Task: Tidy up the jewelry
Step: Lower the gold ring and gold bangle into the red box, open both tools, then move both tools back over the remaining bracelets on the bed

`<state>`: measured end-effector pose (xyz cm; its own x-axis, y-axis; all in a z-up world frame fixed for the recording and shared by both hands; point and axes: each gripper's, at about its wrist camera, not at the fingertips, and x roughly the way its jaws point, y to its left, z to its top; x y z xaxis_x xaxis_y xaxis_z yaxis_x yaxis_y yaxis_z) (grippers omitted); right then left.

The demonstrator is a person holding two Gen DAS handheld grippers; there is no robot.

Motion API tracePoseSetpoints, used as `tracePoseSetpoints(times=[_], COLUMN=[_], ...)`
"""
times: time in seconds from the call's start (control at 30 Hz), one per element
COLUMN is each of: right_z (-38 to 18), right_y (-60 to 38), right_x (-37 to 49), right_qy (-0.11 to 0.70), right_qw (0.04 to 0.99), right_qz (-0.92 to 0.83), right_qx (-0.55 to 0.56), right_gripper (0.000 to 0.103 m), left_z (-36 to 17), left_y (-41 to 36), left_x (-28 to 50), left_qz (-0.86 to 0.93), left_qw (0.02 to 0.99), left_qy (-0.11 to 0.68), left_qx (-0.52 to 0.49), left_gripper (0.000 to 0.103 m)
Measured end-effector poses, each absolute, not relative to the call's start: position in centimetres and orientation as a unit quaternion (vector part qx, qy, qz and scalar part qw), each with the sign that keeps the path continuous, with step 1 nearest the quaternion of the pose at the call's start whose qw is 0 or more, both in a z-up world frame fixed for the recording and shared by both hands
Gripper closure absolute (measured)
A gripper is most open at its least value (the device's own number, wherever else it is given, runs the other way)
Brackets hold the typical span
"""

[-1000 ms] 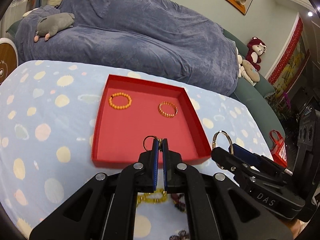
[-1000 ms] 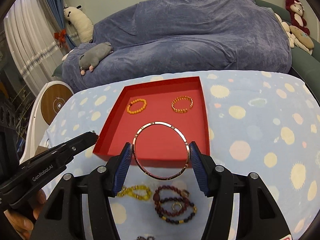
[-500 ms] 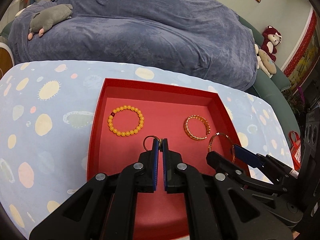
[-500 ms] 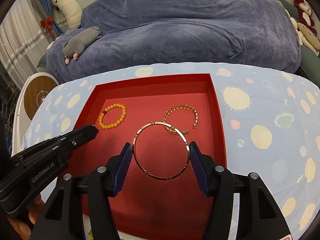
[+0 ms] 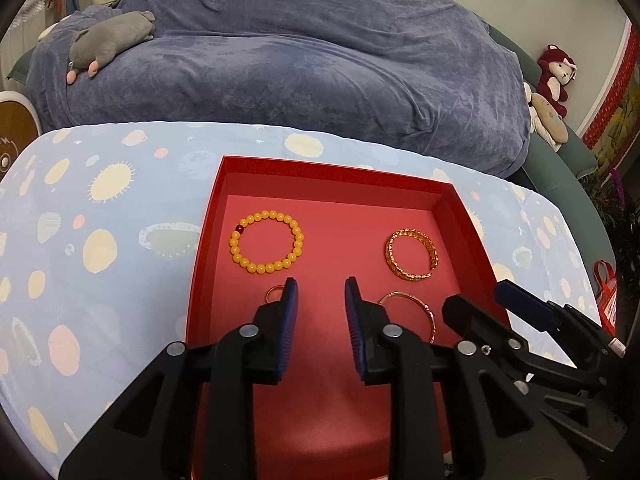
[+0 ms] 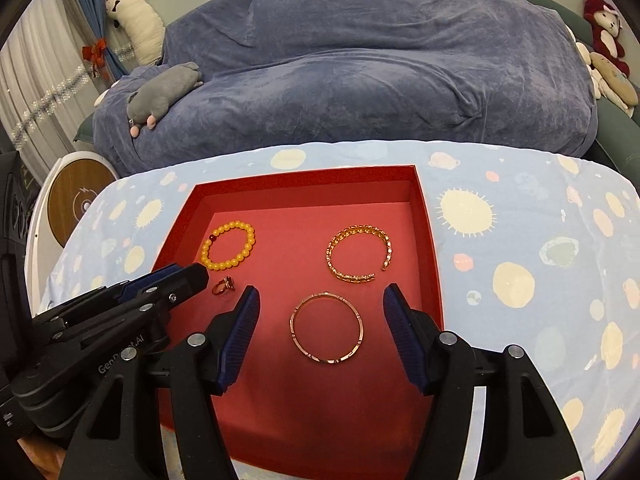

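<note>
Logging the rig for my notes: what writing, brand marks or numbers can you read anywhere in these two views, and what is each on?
"GenRobot.AI": white lettering on the black body of the left gripper in the right wrist view; a finger hides its middle letters.
Round wooden disc by the table: a printed mark, no readable words.
Red bag at the far right: white marks, too blurred to read.
The red tray and the jewelry carry no text.

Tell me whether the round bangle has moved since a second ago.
Yes. The round bangle has left the right tongs, whose jaws are opening, and lies on the red tray floor, near the open cuff.
</note>
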<state>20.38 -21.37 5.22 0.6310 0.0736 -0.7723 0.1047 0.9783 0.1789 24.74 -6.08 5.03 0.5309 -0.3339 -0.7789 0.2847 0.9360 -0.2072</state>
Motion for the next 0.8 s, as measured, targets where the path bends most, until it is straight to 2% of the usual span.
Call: tracePoseSetpoints(times=[0.37,0.5,0.8], right_z=[9.4,9.9,6.8], right_y=[-21.3,-21.3,-21.9], right_x=[15.0,12.3,5.4], right_qy=[0.400,0.398,0.426], right_qw=[0.911,0.912,0.899], right_qz=[-0.012,-0.014,-0.034], right_qx=[0.096,0.095,0.093], right_gripper=[0.040,0.038,0.037], left_z=[9.4,10.0,6.8], left_y=[-6.5,-6.2,-3.4], left_x=[20.2,17.8,12.0], left_qz=[-0.191,-0.193,-0.176], left_qw=[0.887,0.888,0.877], left_qy=[0.421,0.417,0.447], left_qx=[-0.013,-0.012,-0.018], left_gripper=[0.076,0.070,0.069])
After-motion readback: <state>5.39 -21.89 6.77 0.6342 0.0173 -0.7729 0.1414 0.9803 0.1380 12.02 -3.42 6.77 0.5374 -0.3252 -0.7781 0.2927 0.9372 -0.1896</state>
